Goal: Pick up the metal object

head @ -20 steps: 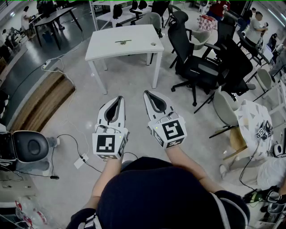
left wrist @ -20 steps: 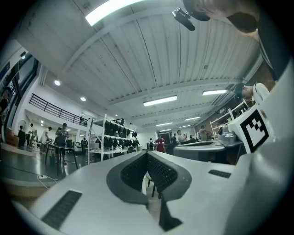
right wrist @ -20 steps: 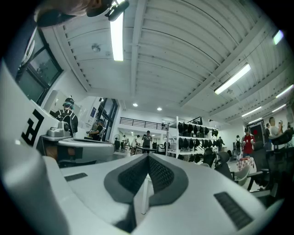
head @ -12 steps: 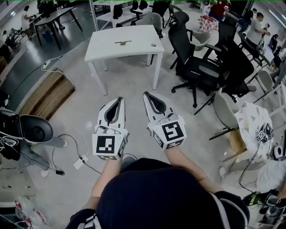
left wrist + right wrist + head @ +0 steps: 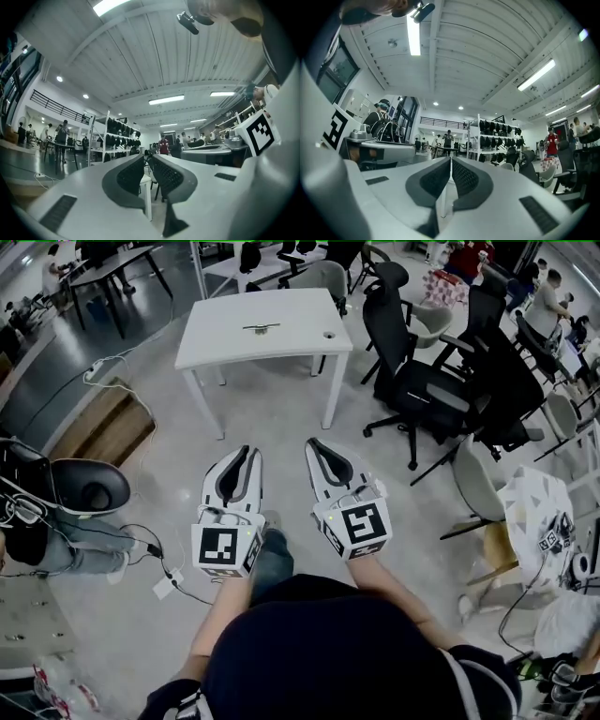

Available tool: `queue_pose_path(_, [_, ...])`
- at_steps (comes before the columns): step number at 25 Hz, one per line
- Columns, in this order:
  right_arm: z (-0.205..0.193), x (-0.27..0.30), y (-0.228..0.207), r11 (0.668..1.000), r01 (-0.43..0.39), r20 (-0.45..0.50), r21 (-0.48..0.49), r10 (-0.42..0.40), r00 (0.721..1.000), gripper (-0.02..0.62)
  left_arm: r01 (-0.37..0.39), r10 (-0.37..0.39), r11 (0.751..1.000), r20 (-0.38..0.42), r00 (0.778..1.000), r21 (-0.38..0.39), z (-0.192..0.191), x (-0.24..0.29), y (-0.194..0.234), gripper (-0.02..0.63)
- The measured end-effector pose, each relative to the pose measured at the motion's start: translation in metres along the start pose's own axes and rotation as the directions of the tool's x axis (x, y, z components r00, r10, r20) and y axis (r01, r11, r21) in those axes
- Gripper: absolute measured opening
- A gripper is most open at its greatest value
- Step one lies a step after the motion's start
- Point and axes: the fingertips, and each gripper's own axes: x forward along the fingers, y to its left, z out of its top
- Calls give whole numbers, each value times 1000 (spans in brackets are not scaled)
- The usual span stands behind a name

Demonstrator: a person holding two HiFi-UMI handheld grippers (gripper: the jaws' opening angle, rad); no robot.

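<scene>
A thin metal object (image 5: 260, 327) lies on the white table (image 5: 281, 343) at the top middle of the head view, far ahead of both grippers. My left gripper (image 5: 251, 453) is held over the floor, well short of the table, shut with nothing between its jaws. My right gripper (image 5: 312, 444) floats beside it, also shut and empty. In the left gripper view the left gripper (image 5: 145, 157) has its pads together, with a white table leg (image 5: 147, 199) beyond them. The right gripper (image 5: 451, 159) shows closed pads in the right gripper view. The metal object shows in neither gripper view.
A small round thing (image 5: 328, 335) sits on the table's right side. Black office chairs (image 5: 422, 381) crowd the right. A person with a round dark cap (image 5: 89, 488) stands at the left near a wooden platform (image 5: 98, 432). Cables and a power strip (image 5: 169, 579) lie on the floor.
The person at the left has come further into view. The wearer's foot has appeared on the floor between the grippers. Both grippers stay shut and side by side.
</scene>
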Motion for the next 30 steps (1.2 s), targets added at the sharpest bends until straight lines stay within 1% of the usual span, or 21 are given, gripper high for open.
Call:
queue_pose_path(1, [-3,10,-5,1000,4,-2,-3,-4,1000,28,2,-2,1000,1,1000,-7,-4,10,7,50])
queue_pose_path(2, [-5,20,-10,1000,8,-5,-5,-8,1000,28,7,-7,1000,0,1000,-15,-8,22,14,116])
queue_pose_path(3, [-8,32,-16,1000,10,-8,-6,-10,1000,28,13,-13,1000,-3,1000,-23,-12,34,21,153])
queue_pose_path(6, [-9,76,-30,1000,16,-12,-9,-17,1000,28,23,-23,999,-3,1000,-28,-17,71,52,160])
queue_pose_path(10, [-3,138,-46,1000,26,-11,-16,-26,1000,28,18,-18,1000,9,1000,-21,-16,118,99,198])
queue_pose_path(15, [-7,206,-64,999,48,-19,-8,-48,999,28,18,-18,1000,-4,1000,-26,-24,166,156,199])
queue_pose_path(20, [-13,266,-76,998,65,-18,1,-65,998,28,38,-39,999,-19,999,-24,-37,207,200,202])
queue_pose_path(26, [-28,303,-92,994,106,-26,-2,-106,994,28,67,-67,997,-5,998,-26,-49,244,228,204])
queue_pose_path(30, [-40,318,-105,992,127,-33,0,-127,991,28,79,-80,996,-16,997,-36,-62,262,240,204])
